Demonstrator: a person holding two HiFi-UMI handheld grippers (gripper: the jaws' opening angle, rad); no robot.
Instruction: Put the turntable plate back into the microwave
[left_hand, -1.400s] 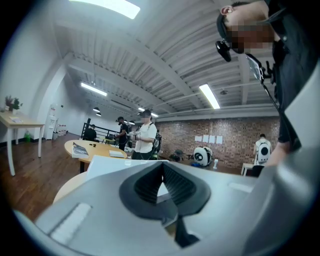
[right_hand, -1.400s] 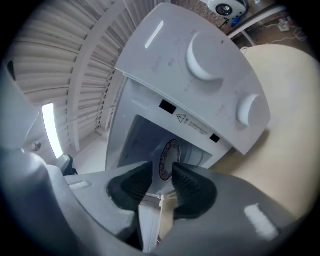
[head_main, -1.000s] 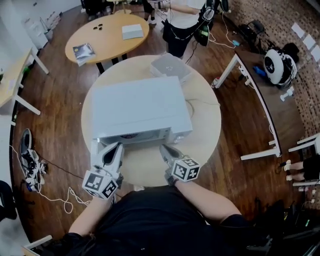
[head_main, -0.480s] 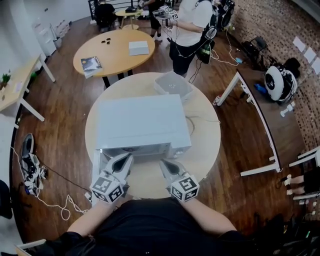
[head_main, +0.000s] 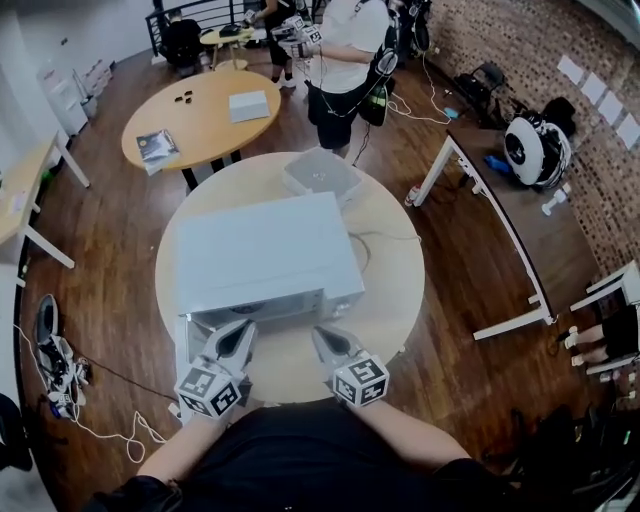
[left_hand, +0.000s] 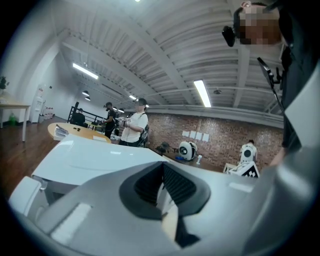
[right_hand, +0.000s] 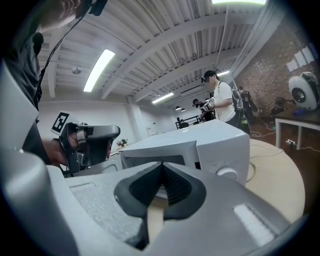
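The left tool (left_hand: 162, 169) is clenched: its two dark pads meet at the tips with nothing between them. The right tool (right_hand: 161, 175) is clenched in the same way and is likewise empty. In the head view the two tools sit side by side over the near edge of the round worktop (head_main: 395, 290). Their tips point at the front of the microwave (head_main: 262, 250), and their marker cubes (head_main: 360, 380) sit closest to the person. The left tool's tips are just before the left half of the microwave's front, and the right tool's are before the right half, below the control panel.

The microwave stands in the middle of the worktop with its front facing the near edge. Its door (head_main: 183, 345) is swung open to the left, beside the left tool, which leaves the cavity as a dark slot. Neither tool holds the turntable plate. In the right gripper view a pale patch (right_hand: 163, 190) shows low in the cavity, right behind the tips, but whether that is the plate cannot be told.

A white box (head_main: 320, 172) lies behind the microwave at the far edge of the worktop. A thin cable (head_main: 385, 238) runs across the wood to the microwave's right. A person in a white shirt (head_main: 345, 55) stands on the floor beyond the far edge.
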